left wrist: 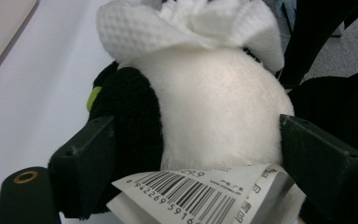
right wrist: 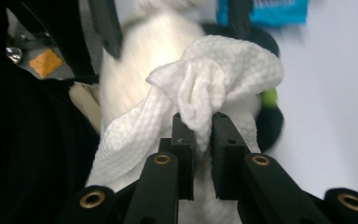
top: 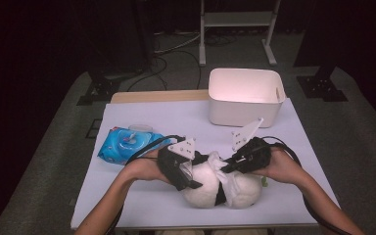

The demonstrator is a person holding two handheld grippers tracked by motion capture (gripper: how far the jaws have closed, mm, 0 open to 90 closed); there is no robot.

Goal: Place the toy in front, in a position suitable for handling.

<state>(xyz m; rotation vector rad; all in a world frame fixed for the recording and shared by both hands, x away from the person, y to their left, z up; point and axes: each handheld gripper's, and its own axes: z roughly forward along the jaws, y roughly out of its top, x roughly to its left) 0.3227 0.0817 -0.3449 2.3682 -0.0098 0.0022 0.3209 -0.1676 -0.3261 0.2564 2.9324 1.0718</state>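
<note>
Right gripper view: the right gripper pinches a wipe thinly and could lose it while rubbing the toy clamped in the left gripper.

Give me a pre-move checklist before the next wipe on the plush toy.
1. Left gripper jaws clamp the plush toy from both sides: ok.
2. Right gripper pinches the white wipe: ok.
3. Wipe lies against the toy's top: ok.
4. Paper tag clear of the wiping area: ok, it hangs at the toy's base.
5. Wipes pack out of the way, at the left: ok.
6. White bin clear of both hands: ok.
</note>
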